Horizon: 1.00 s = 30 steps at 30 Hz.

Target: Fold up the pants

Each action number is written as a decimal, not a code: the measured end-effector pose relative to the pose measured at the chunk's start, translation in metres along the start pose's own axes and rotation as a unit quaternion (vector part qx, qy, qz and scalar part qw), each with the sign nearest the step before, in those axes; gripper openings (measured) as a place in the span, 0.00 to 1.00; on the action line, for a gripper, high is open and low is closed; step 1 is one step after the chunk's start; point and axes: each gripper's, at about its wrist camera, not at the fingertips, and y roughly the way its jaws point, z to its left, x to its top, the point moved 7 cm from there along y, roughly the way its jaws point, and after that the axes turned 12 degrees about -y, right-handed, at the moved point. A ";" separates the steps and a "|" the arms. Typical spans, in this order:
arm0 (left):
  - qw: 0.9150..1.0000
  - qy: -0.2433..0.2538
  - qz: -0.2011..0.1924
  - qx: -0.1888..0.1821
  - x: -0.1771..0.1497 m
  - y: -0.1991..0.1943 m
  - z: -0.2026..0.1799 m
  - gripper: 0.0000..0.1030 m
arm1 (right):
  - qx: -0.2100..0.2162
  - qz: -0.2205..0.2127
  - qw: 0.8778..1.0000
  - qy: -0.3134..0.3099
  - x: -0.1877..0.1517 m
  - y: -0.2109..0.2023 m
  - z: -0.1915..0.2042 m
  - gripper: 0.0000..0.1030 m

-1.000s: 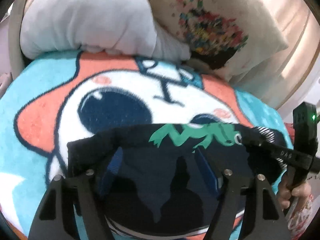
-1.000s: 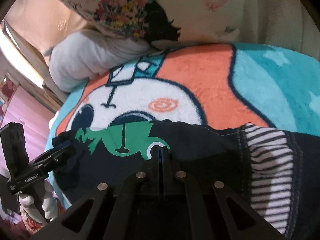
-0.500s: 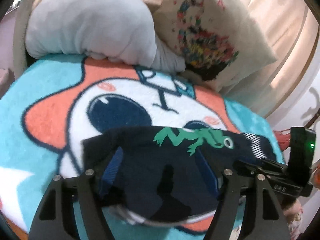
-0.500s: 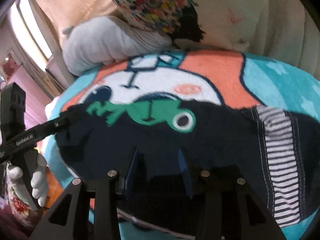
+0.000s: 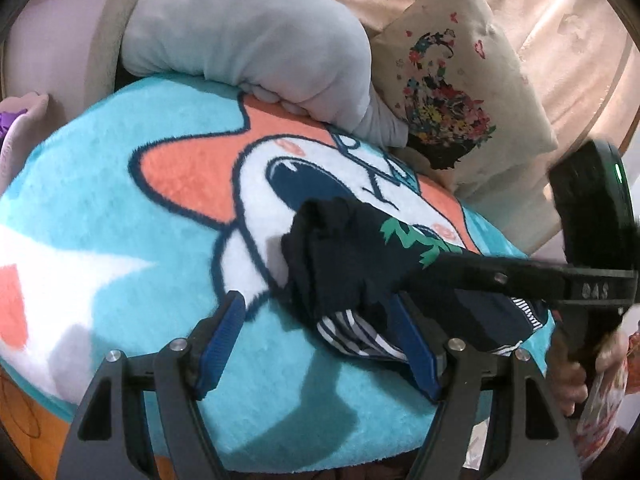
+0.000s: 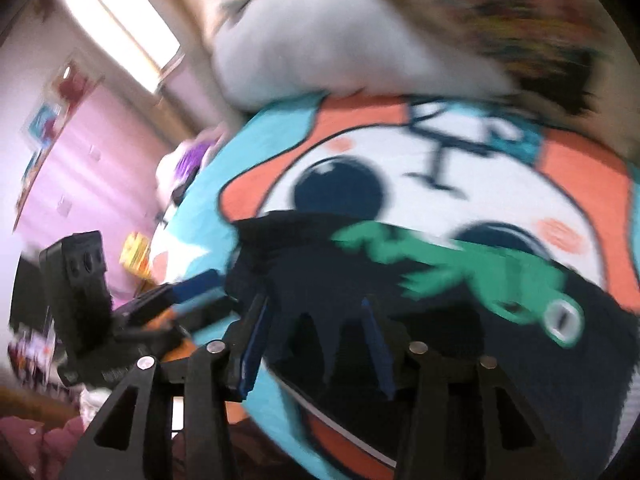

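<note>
The dark navy pants (image 5: 352, 256) with a green print and striped cuffs lie folded in a bundle on the cartoon blanket (image 5: 120, 248). They also show in the blurred right wrist view (image 6: 420, 292). My left gripper (image 5: 316, 340) is open and empty, its blue pads just in front of the bundle's near edge. My right gripper (image 6: 312, 340) is open over the near edge of the pants; it shows from the side in the left wrist view (image 5: 404, 284), lying across the bundle. The left gripper shows at the left of the right wrist view (image 6: 192, 292).
A grey cushion (image 5: 248, 48) and a cream floral pillow (image 5: 452, 92) stand at the back of the blanket. The blanket's front edge (image 5: 280, 460) drops off just below my grippers. A pink wall (image 6: 88, 152) and clutter are at the left.
Both grippers have pulled back from the pants. The right gripper opened from shut and let go of the fabric. The left camera swung left, so the bundle now sits to the right.
</note>
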 end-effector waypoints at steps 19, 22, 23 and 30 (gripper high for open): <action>0.998 -0.003 0.007 -0.067 -0.021 0.012 -0.019 0.72 | -0.030 0.253 0.966 -0.043 0.047 0.117 0.026 0.66; 0.997 -0.002 0.011 -0.072 -0.024 0.016 -0.023 0.72 | -0.055 0.271 0.957 -0.084 0.045 0.122 0.033 0.67; 0.997 -0.005 0.013 -0.075 -0.025 0.017 -0.024 0.72 | -0.064 0.276 0.954 -0.101 0.043 0.123 0.036 0.67; 0.996 -0.027 0.040 -0.079 -0.027 0.035 -0.029 0.11 | -0.115 0.258 0.947 -0.154 0.047 0.117 0.036 0.27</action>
